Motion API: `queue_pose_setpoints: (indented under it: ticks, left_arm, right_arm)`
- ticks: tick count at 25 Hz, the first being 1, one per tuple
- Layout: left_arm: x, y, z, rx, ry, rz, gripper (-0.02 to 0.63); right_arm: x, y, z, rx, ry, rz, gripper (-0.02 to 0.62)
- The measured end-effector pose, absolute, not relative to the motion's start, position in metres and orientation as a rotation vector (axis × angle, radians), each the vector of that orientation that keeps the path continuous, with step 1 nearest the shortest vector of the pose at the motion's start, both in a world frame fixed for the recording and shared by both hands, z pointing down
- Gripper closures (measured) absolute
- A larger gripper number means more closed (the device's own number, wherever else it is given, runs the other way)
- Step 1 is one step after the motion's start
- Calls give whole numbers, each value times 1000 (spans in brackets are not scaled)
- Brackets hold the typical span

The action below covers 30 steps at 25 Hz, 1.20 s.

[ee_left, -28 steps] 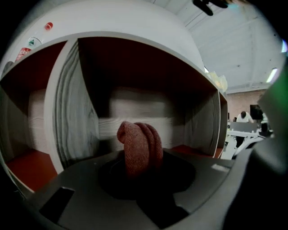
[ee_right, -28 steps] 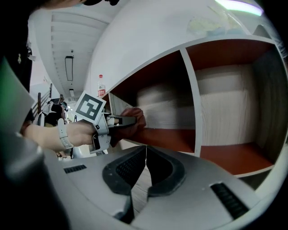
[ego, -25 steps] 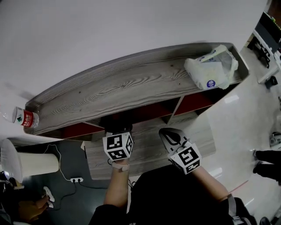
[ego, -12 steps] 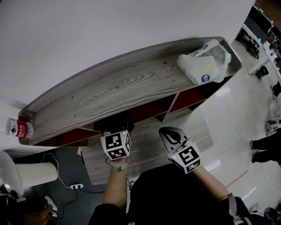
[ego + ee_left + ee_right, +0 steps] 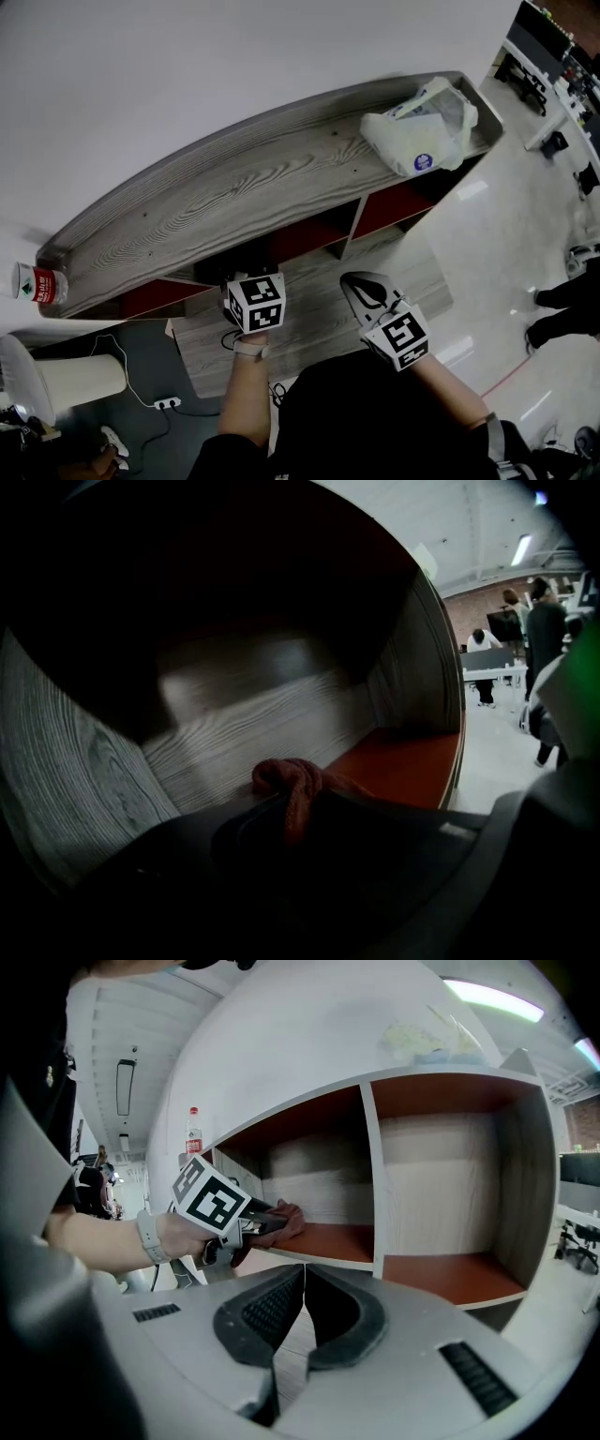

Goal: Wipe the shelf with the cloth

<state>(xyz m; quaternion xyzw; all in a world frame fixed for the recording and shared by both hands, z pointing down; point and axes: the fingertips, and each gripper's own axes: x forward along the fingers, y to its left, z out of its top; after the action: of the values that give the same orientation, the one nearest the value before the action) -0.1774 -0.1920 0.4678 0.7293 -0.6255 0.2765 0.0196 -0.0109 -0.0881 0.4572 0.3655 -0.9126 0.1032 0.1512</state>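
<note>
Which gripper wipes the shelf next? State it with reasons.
Left. The left gripper is closing its jaws on the cloth, which is already at the red floor inside the shelf. The right gripper is shut, empty, and held back outside the shelf.

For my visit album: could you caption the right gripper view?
Left gripper, jaws closing on a reddish cloth, reaches into the orange-floored shelf; right gripper shut, empty.

Cloth point(image 5: 295, 785): reddish, bunched into a fold; pinched between the closing jaws of the left gripper point(image 5: 265, 1223); resting on a compartment's red-brown floor, near the front edge.
Shelf point(image 5: 234, 202): grey wood-grain, against a white wall; open compartments.
</note>
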Motion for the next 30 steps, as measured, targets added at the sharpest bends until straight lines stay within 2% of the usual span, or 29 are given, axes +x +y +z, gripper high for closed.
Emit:
queue_pose_setpoints:
  ticks: [30]
  left_arm:
    - [-25,-219,470,2555,-1571,964,526]
  right_arm:
    - [48,-75,457,1196,-2579,353,597]
